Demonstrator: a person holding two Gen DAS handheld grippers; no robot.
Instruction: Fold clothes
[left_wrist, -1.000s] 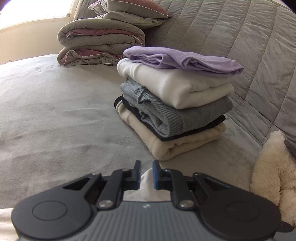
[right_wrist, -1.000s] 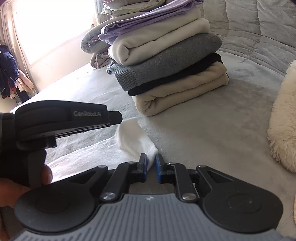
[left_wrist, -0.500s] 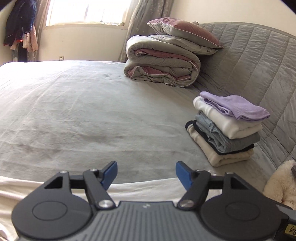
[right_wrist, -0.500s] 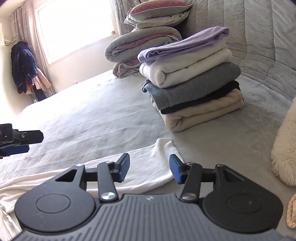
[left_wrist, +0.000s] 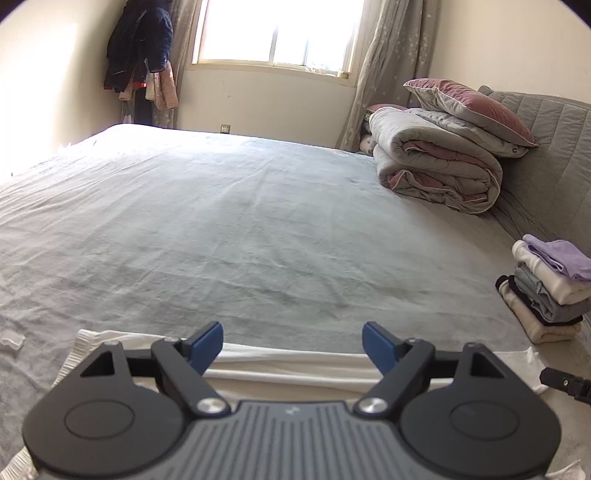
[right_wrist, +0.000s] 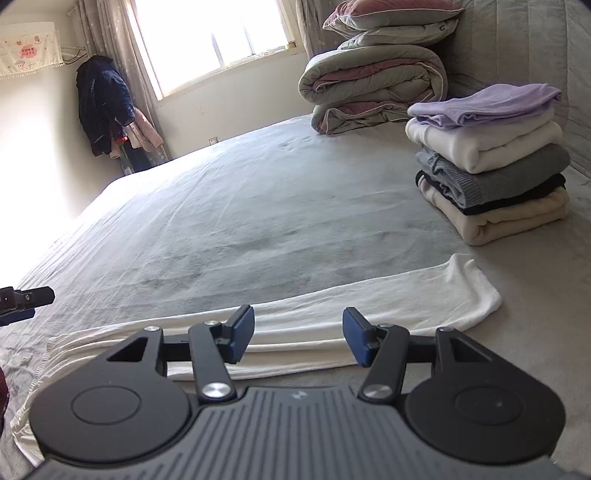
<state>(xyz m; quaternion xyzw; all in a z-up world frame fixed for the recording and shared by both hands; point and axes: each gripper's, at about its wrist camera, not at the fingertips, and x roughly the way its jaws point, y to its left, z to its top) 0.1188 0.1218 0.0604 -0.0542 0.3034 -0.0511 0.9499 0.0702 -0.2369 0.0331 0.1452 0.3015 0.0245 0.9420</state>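
A long white folded garment (right_wrist: 369, 295) is lying in a flat strip along the near edge of the grey bedspread (right_wrist: 258, 206). Both claws are hovering above it with blue-padded jaws spread wide, the left gripper (left_wrist: 293, 341) and right gripper (right_wrist: 298, 334) gripping nothing. A stack of folded clothes (right_wrist: 491, 162), lilac on top, is sitting just beyond the strip's right end, with rolled grey-and-pink quilts (left_wrist: 436, 170) lying near the headboard.

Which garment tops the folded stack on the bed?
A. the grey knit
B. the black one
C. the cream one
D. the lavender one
D: the lavender garment lies on top of the folded stack, above the white, grey, black and cream layers, in the right wrist view.
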